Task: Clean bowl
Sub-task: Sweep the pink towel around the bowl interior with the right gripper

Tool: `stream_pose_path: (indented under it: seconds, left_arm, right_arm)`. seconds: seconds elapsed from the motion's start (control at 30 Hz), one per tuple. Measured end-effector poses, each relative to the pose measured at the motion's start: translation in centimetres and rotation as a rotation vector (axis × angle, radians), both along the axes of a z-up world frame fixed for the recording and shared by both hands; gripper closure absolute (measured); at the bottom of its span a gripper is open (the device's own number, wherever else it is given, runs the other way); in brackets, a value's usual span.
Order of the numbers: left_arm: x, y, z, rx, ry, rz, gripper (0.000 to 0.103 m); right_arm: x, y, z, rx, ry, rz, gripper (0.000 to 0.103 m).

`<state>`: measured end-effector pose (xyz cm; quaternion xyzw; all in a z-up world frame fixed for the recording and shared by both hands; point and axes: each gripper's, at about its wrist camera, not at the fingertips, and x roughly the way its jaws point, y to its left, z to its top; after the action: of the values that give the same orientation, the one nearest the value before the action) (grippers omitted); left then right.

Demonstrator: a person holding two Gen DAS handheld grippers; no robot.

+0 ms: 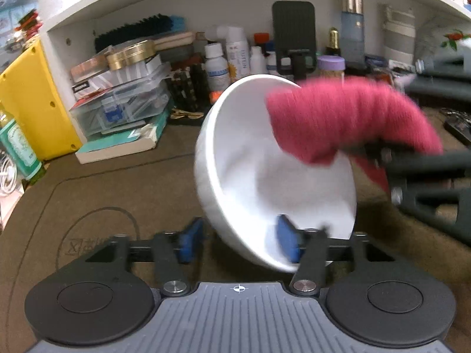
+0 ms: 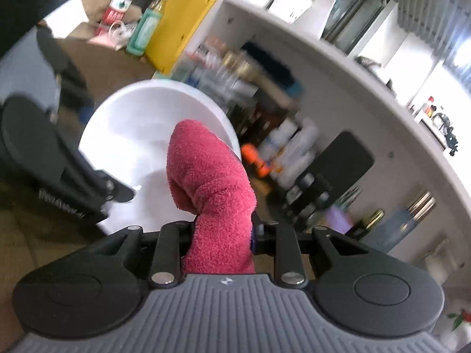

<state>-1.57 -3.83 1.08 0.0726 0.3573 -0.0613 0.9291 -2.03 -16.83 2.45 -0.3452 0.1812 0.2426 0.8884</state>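
A white bowl is held tilted above the brown mat, its opening facing right. My left gripper is shut on the bowl's near wall, one blue pad inside and one outside. A pink towel reaches into the bowl from the right and is blurred by motion. In the right wrist view my right gripper is shut on the pink towel, whose rolled end lies inside the bowl. The left gripper's body shows at the left of that view.
A white shelf at the back holds bottles, a stack of plastic boxes, a brush and a dark stand. A yellow box and green bottle stand left. A brown mat covers the table.
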Motion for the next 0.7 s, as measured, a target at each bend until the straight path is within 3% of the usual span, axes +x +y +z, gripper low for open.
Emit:
stream_pose_path:
  seconds: [0.03,0.07,0.1,0.13,0.17,0.23,0.37,0.47,0.53,0.6,0.7]
  left_arm:
    - [0.0,0.4,-0.2,-0.037,0.002,0.011,0.033]
    - [0.1,0.6,-0.1,-0.064,0.006,0.013,0.06]
    - [0.2,1.0,0.2,-0.113,0.015,0.015,0.077]
    - [0.3,1.3,0.4,-0.152,0.022,0.017,0.078]
    - [0.3,1.3,0.6,-0.143,0.015,0.014,0.081]
    - [0.4,0.7,1.1,-0.051,-0.019,-0.035,0.081]
    - [1.1,-0.1,2.1,0.083,0.015,-0.188,0.081]
    - [1.9,0.4,2.8,0.093,0.084,-0.266,0.081]
    - [2.2,0.9,2.5,0.072,0.099,-0.262,0.079]
    - [1.9,0.8,2.2,0.078,0.08,-0.237,0.079]
    - [1.3,0.5,1.9,0.096,0.045,-0.221,0.078]
  right_arm:
    - [-0.2,-0.1,-0.2,0.004,0.008,-0.002,0.077]
    - [-0.6,-0.4,-0.2,0.016,0.012,-0.003,0.077]
    - [-0.9,-0.5,-0.2,0.017,0.005,-0.004,0.076]
    - [-1.2,-0.5,-0.1,0.006,-0.016,-0.002,0.077]
    - [-1.6,-0.5,0.0,-0.006,-0.036,-0.001,0.076]
    - [-2.2,-0.3,-0.3,-0.056,-0.091,0.008,0.076]
    - [-3.3,1.4,-3.2,-0.349,-0.294,0.061,0.077]
    - [-4.1,2.6,-5.4,-0.568,-0.445,0.101,0.076]
    - [-4.6,3.4,-6.9,-0.715,-0.546,0.127,0.076]
    - [-5.2,4.0,-7.9,-0.739,-0.528,0.156,0.077]
    - [-6.3,5.1,-7.8,-0.64,-0.389,0.168,0.077]
